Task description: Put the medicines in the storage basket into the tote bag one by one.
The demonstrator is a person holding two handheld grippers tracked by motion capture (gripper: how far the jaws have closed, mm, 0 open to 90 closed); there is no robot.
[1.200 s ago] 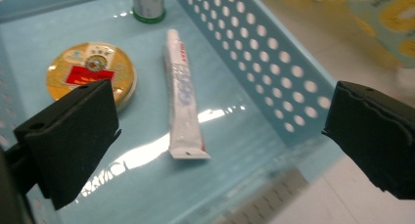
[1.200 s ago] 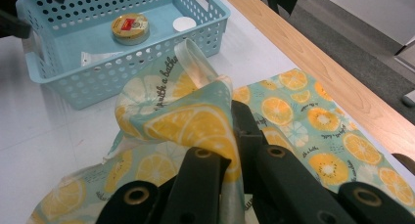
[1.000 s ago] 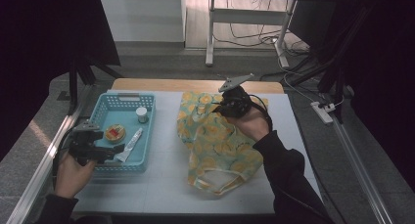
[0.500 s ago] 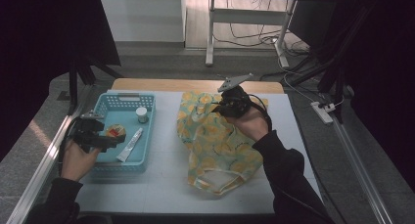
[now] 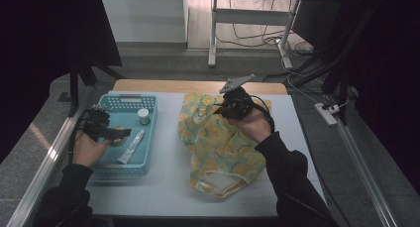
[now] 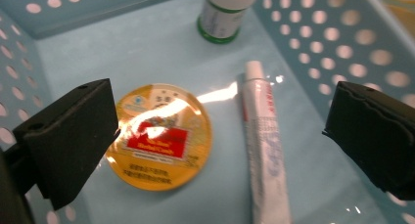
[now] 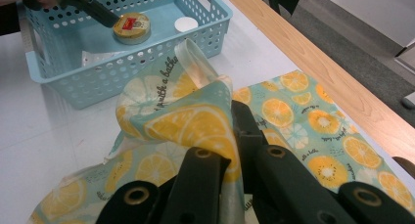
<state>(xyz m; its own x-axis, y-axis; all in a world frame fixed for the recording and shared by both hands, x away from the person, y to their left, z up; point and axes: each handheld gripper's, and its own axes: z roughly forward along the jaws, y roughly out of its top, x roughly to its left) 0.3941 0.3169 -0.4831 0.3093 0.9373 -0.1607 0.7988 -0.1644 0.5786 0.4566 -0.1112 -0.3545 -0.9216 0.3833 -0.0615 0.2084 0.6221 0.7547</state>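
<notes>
A blue perforated basket (image 5: 147,155) at the table's left holds a round yellow tin (image 6: 159,136), a white tube (image 6: 264,155) and a small white-capped bottle (image 6: 222,13). My left gripper (image 6: 222,116) hangs open just above the basket floor, its jaws spread on either side of the tin and tube, touching neither. In the high view the left gripper (image 5: 121,133) reaches in from the basket's left side. A lemon-print bag (image 5: 223,147) lies in the middle of the table. My right gripper (image 7: 235,136) is shut on a raised fold of the bag (image 7: 195,121) near its far edge.
A wooden strip (image 5: 198,85) runs along the table's far edge. White tabletop (image 5: 168,187) lies bare between basket and bag and at the front. Metal rails (image 5: 366,172) flank both sides. In the right gripper view the basket (image 7: 122,72) stands beyond the lifted fold.
My left gripper has moved from the basket's near left corner forward and rightward, lower into the basket, over the tin. The right gripper and the bag have stayed still.
</notes>
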